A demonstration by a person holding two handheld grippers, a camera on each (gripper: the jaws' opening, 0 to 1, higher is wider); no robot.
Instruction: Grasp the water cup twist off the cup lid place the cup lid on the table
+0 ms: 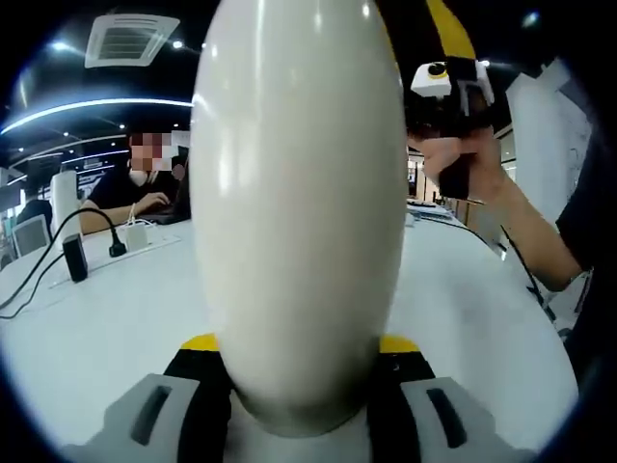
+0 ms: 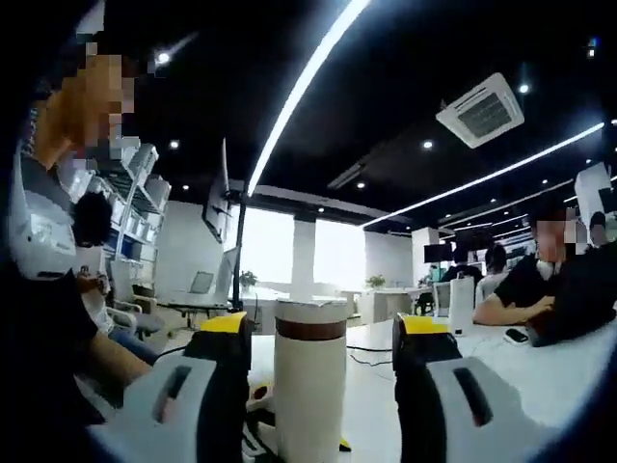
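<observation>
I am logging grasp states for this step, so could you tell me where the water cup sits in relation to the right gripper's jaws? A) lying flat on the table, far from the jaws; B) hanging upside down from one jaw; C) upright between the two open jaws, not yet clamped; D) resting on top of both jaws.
C: in the right gripper view the water cup stands upright in the gap of the right gripper, with space on both sides.

water cup (image 1: 299, 207): top cut off by left gripper view's edge, base hidden between jaws | lid: seam too blurred to tell | right gripper (image 2: 313, 376): jaw contact with cup unclear | counter (image 1: 87, 328): middle hidden behind cup
</observation>
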